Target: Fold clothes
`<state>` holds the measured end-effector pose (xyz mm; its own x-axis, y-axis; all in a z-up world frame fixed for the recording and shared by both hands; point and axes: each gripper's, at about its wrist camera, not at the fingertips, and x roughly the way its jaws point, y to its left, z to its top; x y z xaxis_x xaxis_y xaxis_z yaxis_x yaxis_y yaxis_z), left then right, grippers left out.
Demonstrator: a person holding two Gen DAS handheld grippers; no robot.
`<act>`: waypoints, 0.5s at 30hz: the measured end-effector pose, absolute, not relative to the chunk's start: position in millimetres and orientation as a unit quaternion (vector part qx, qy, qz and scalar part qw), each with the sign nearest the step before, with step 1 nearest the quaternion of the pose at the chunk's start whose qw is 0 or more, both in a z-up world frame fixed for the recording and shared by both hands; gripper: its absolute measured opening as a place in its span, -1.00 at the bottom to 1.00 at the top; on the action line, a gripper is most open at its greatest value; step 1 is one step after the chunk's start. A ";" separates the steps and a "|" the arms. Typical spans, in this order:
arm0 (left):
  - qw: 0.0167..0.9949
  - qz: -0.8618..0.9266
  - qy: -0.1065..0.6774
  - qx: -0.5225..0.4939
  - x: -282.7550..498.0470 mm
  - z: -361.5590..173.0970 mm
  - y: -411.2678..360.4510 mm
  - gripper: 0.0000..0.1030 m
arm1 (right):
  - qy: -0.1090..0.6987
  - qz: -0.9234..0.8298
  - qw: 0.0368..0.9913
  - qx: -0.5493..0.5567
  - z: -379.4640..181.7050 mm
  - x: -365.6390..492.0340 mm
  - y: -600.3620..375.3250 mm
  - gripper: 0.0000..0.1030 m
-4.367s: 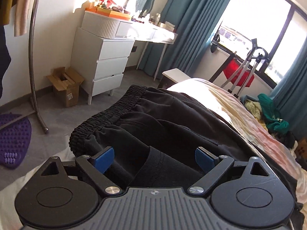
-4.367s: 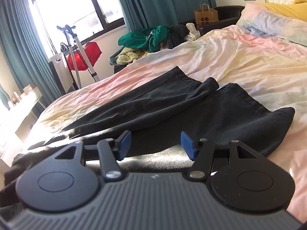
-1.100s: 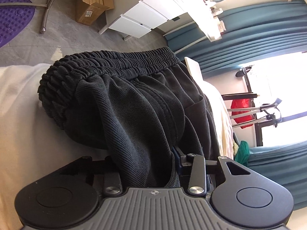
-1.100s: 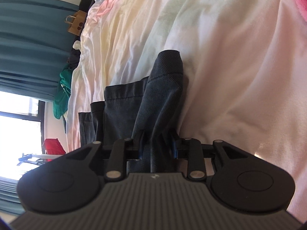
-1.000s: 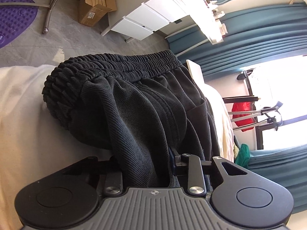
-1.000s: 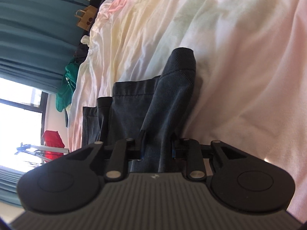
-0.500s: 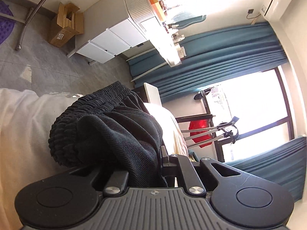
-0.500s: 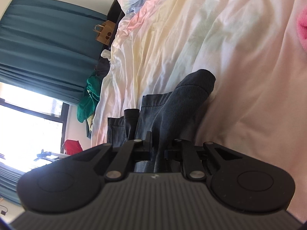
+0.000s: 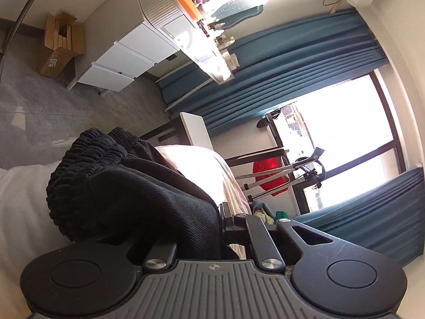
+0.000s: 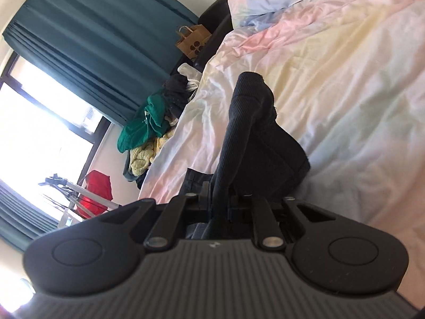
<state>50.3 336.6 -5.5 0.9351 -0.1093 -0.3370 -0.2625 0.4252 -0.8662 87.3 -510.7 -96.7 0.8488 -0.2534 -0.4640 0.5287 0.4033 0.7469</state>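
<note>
A pair of black trousers lies on the bed. In the left wrist view its ribbed elastic waistband (image 9: pixel 87 164) bunches up in front of my left gripper (image 9: pixel 202 228), which is shut on the waist fabric (image 9: pixel 159 207). In the right wrist view my right gripper (image 10: pixel 219 202) is shut on a leg end of the trousers (image 10: pixel 249 122), which stands up in a fold above the pastel bedsheet (image 10: pixel 345 79). Both sets of fingertips are hidden by the cloth.
A white drawer unit (image 9: pixel 127 53) and a cardboard box (image 9: pixel 61 45) stand on the grey floor beyond the bed. A heap of green and yellow clothes (image 10: pixel 148 122) and a paper bag (image 10: pixel 192 40) lie past the bed's far side, below teal curtains (image 10: pixel 93 40).
Both grippers, open over the flat trousers 4.4 s ago, have closed on the cloth. Over the last second both have lifted and tilted, raising the waistband and the leg end off the bed.
</note>
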 end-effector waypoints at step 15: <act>0.873 0.125 0.276 -0.383 347.1 -54.5 299.0 -0.79 | 0.206 -0.289 0.862 0.361 -158.8 354.4 -517.0 -0.82</act>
<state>347.1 299.0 -54.5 0.8172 0.0063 -0.5764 -0.4286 0.6753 -0.6003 354.4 -517.0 -158.8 0.7487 -0.3490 -0.5635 0.6465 0.5725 0.5043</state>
